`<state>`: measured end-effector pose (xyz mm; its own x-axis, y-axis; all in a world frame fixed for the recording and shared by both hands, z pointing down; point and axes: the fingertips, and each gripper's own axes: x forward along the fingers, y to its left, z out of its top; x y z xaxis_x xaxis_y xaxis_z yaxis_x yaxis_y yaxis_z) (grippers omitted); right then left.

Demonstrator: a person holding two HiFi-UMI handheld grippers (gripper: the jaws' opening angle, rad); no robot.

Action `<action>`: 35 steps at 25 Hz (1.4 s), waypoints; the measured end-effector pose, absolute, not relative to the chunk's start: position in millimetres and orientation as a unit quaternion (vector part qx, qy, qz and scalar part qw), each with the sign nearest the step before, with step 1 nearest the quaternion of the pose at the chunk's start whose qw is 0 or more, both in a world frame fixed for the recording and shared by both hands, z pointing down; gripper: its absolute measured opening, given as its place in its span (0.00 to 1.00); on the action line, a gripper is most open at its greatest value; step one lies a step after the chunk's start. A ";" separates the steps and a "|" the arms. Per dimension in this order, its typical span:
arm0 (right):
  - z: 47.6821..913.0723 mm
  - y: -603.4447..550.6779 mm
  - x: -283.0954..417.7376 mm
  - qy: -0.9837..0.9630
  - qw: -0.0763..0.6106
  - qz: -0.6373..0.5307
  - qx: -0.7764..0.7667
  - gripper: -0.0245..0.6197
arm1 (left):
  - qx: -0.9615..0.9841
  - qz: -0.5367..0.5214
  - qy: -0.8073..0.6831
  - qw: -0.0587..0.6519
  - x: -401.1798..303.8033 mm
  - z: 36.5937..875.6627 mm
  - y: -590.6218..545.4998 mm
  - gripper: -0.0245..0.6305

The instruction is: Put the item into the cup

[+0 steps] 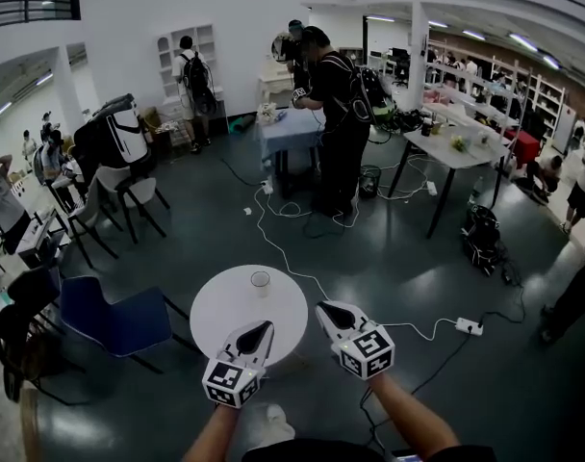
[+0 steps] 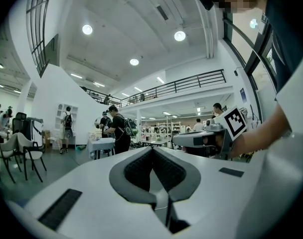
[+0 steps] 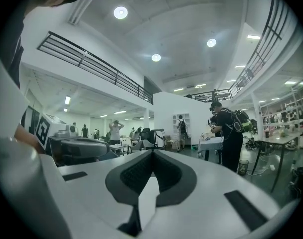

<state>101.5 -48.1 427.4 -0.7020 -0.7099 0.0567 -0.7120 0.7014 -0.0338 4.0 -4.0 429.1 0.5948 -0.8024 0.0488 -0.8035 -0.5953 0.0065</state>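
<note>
A clear cup point(image 1: 261, 282) stands upright near the far edge of a small round white table point(image 1: 225, 306). I see no loose item on the table. My left gripper point(image 1: 265, 326) hovers over the table's near right part, jaws shut with nothing between them, its tips point(image 2: 152, 148) pointing up into the room. My right gripper point(image 1: 324, 307) is just off the table's right edge, also shut and empty point(image 3: 152, 151). Each gripper view shows the other gripper beside it, the right gripper point(image 2: 201, 139) and the left gripper point(image 3: 79, 147). The cup is in neither gripper view.
A blue chair point(image 1: 114, 320) stands left of the table. A white cable and power strip point(image 1: 469, 326) lie on the floor at right. A person in black point(image 1: 336, 133) stands at a blue-covered table further back, and a white table point(image 1: 456, 147) is at the right.
</note>
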 end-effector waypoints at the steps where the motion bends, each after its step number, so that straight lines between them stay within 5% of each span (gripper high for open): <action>1: 427.9 -43.5 104.4 -0.922 0.019 0.027 0.385 0.06 | 0.892 0.022 -0.450 0.014 6.1 429.7 0.7 0.06; 35: 434.8 39.7 101.4 -0.929 0.007 0.046 0.367 0.06 | 0.891 0.038 -0.451 0.023 17.7 428.0 79.2 0.06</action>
<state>101.4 39.7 434.8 -0.7312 -0.6805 0.0469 -0.6818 0.7271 -0.0802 17.7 79.2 428.0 0.5905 -0.8023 0.0878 -0.8057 -0.5922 0.0070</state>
